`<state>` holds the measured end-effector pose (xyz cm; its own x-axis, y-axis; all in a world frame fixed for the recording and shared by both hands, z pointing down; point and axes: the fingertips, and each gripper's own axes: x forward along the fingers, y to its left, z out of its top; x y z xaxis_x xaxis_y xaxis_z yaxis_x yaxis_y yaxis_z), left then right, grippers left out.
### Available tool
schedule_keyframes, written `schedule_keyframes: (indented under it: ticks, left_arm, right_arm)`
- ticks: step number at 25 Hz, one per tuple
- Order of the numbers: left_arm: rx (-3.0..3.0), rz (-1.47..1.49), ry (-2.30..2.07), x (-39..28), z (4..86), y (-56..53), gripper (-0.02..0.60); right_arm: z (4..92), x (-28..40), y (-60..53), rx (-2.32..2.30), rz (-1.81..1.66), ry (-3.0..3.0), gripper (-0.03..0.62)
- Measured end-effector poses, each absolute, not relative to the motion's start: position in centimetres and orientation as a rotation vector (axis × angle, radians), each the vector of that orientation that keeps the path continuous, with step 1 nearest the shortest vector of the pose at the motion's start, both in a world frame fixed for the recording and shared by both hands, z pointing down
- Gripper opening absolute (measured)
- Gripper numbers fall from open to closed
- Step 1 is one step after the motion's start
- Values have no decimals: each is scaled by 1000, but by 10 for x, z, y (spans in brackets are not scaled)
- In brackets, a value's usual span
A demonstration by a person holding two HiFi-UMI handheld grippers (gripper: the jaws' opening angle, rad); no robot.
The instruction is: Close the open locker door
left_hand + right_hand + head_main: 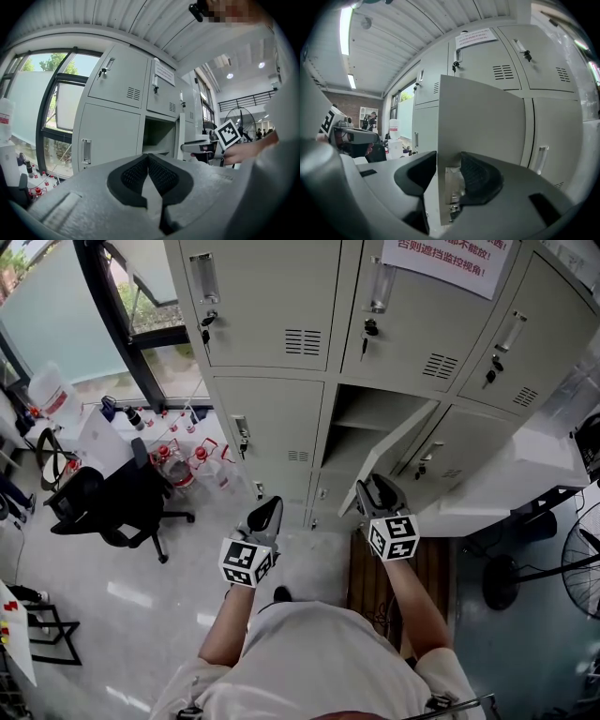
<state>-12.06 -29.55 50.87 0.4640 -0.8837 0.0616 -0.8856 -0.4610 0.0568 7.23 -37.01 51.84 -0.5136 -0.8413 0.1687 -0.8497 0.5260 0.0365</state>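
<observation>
A bank of pale grey metal lockers [272, 315] stands over a glossy light floor [141, 606] beside a window. The open grey metal locker door [389, 451] of a middle-row compartment swings outward, and the right gripper [380, 495] clamps its free edge [483, 136] between both pads. The left gripper [265, 514] hangs apart to the left, jaws pressed together on nothing.

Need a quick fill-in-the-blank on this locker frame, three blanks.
The right gripper grips the open locker door by its ____. The left gripper, jaws together, holds ____. The black office chair stands on the person's ____ side.
Missing: edge; nothing; left.
</observation>
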Motion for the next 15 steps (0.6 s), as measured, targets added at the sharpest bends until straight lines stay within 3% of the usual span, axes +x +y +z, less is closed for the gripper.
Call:
schedule_keyframes:
  ticks: [15]
  left_arm:
    - [2592,37,-1628,-138,509,-312,15]
  right_arm:
    - [517,36,-420,1393,50,-2613,156]
